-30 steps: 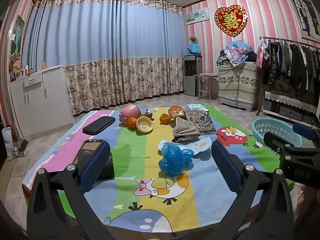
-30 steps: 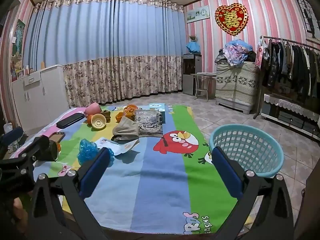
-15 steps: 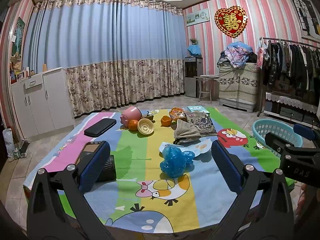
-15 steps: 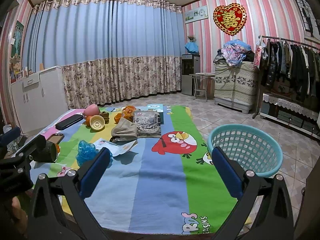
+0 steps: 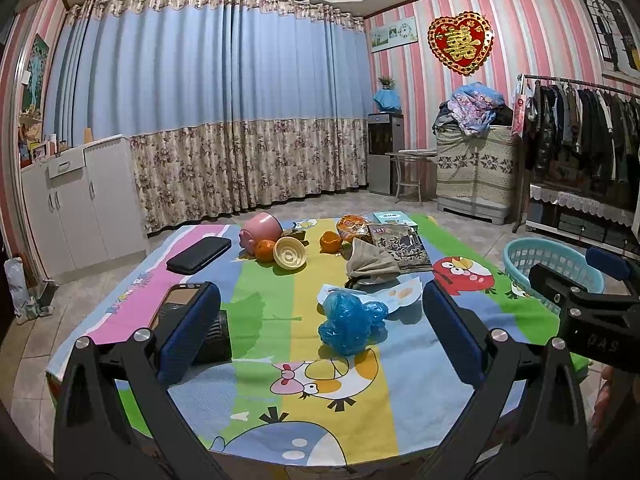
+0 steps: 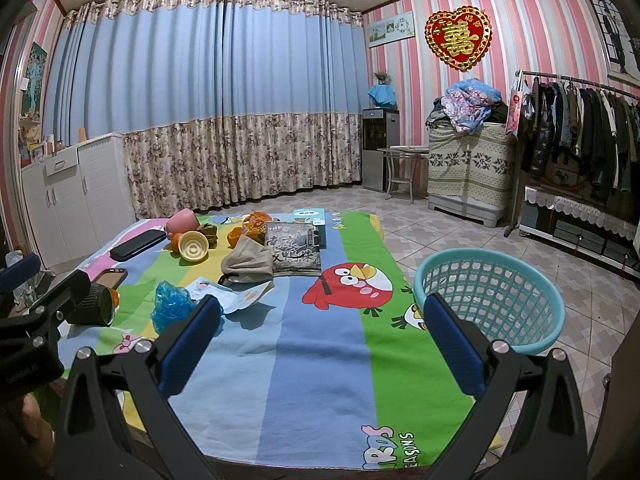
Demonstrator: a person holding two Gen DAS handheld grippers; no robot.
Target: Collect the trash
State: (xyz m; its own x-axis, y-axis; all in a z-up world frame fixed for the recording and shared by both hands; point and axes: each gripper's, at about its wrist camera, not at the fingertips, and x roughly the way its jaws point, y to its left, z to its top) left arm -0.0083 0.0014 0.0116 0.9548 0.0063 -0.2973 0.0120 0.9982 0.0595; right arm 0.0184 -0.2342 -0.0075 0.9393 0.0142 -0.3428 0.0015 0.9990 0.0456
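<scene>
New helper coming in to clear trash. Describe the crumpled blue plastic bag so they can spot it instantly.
Start at the striped cartoon-bird cloth covering the table. Near its front middle, on the blue stripe just above the printed white bird, sits the crumpled blue plastic bag, touching a sheet of white paper behind it. It is the only shiny, bright-blue wad there; the neighbouring trash is white, beige or orange.

We are in a lived-in room of a home: floor-length blue curtains with a floral hem cover 1 wall, pink striped wallpaper carries a red heart-shaped ornament, and a clothes rack full of dark coats stands at the right. A cartoon-print sheet, white cabinets, a water dispenser and piled bedding confirm it.
</scene>
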